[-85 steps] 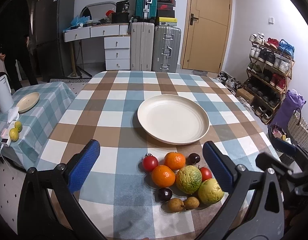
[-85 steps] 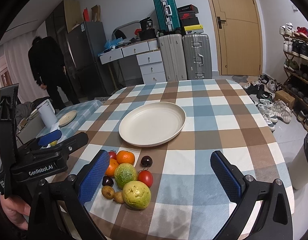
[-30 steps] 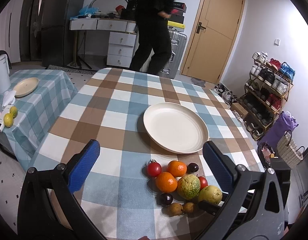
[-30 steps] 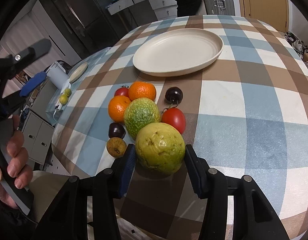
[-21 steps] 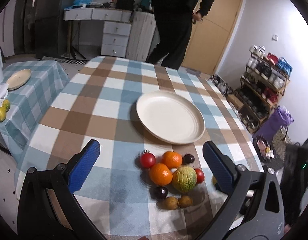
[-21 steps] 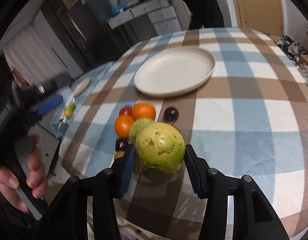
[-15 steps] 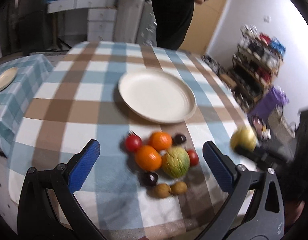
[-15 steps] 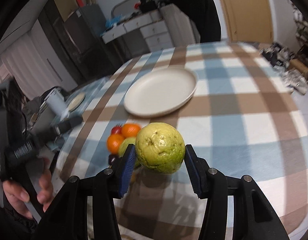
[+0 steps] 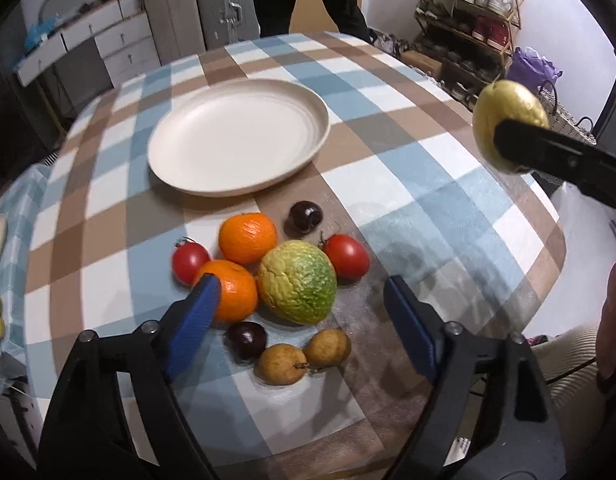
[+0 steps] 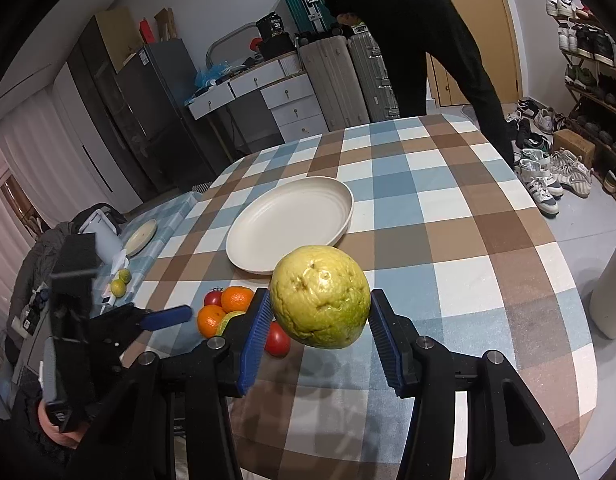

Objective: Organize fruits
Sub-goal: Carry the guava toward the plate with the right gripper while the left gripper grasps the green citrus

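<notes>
Guava being carried above counter, pinched in right tongs, near side of plate. Left tongs, spread and just narrowing, empty, hovering over fruit pile. Next: lowering guava onto plate, releasing gently.

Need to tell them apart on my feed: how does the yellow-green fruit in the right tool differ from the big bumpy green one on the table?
The smooth yellow-green fruit is held in the air, pale throughout. The bumpy green fruit lies on the checked tablecloth among smaller fruits, wrinkled, greener on one side. Both are large and roundish.
</notes>
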Available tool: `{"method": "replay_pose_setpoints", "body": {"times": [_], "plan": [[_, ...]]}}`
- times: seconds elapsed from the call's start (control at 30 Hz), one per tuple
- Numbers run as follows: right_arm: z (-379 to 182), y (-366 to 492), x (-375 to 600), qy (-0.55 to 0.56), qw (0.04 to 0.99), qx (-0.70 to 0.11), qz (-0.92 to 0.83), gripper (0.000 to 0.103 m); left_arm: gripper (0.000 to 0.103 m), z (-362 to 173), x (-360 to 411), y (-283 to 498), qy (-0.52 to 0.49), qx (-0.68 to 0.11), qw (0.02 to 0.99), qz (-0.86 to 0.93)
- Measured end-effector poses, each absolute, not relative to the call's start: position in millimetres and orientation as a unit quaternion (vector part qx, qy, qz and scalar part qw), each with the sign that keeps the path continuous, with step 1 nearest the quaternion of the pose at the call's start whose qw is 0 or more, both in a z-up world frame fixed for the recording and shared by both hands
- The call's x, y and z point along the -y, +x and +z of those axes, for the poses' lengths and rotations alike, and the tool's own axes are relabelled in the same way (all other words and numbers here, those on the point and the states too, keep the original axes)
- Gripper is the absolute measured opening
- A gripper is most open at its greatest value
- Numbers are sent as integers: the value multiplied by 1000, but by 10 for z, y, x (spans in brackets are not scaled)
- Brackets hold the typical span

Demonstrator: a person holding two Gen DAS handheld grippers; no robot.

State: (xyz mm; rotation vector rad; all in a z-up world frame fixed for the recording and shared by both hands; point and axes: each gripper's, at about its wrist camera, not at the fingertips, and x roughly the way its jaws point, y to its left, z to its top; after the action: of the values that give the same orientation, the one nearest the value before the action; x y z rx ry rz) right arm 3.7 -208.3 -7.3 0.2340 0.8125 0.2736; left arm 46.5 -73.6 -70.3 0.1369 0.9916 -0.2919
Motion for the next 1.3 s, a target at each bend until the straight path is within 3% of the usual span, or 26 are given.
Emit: {"method": "replay_pose_setpoints", "body": {"times": [0.1, 0.23, 0.73, 0.8, 1.3], "plan": [[-70, 46, 2083, 118, 903, -391, 136, 50, 75, -714, 772, 489, 62, -484, 860, -153], [-61, 39, 2099, 122, 902, -391, 135, 50, 61, -701, 887, 536, 87, -490, 853, -159], [-12, 10, 2142, 129, 904, -383, 141, 50, 55, -840, 1017, 597, 150, -496, 846, -125], [1, 3, 2145, 130, 904, -381, 141, 50, 45, -862, 1029, 603, 156, -496, 846, -120], [-4, 1, 2156, 135, 903, -382, 142, 50, 45, -856, 894, 603, 96, -504, 844, -154]]}}
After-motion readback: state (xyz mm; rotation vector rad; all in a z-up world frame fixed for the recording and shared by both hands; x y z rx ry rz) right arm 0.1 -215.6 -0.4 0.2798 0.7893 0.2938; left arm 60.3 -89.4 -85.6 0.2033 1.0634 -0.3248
